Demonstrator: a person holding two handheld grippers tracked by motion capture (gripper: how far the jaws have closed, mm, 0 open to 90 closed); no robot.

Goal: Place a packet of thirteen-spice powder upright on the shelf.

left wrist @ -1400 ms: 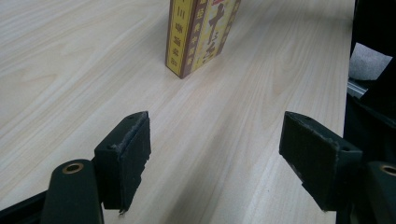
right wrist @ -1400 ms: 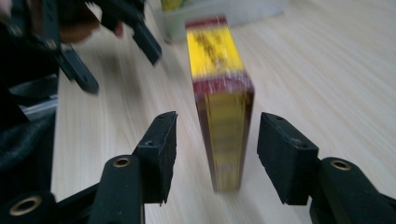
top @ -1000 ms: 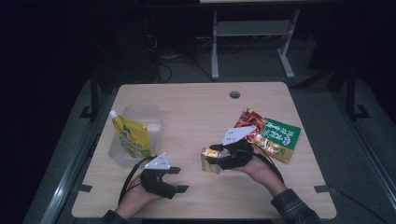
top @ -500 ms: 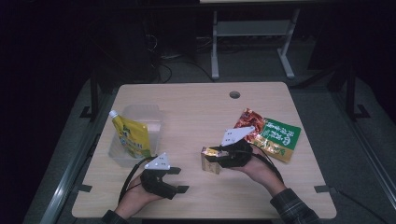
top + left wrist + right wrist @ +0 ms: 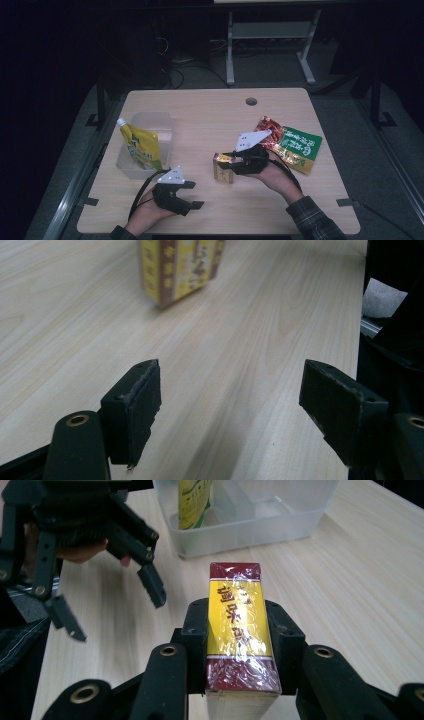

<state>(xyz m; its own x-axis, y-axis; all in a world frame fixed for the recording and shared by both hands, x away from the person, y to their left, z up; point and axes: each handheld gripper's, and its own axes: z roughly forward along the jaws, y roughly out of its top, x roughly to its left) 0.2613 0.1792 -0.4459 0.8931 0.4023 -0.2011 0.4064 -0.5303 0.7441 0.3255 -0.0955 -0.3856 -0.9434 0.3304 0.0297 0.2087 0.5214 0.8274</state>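
Observation:
A yellow and dark red box [image 5: 219, 172] wrapped in clear film stands on the wooden table [image 5: 210, 115], right of the middle near the front. My right gripper [image 5: 229, 164] is shut on it; the jaws have just been closing, and in the right gripper view both pads [image 5: 197, 625] press the sides of the box [image 5: 235, 580]. My left gripper [image 5: 196, 195] rests near the front edge, open, with nothing between its jaws [image 5: 230, 405]. In the left gripper view the box [image 5: 180, 267] stands farther off on the table.
A clear plastic container [image 5: 162, 122] at the left holds a yellow-green spouted pouch [image 5: 142, 147]. A red snack bag [image 5: 272, 132] and a green one [image 5: 300, 145] lie at the right. There is a cable hole [image 5: 251, 101] near the far edge.
My right gripper's jaws have closed onto the box, which shifted slightly toward the left. The left gripper has stayed where it was.

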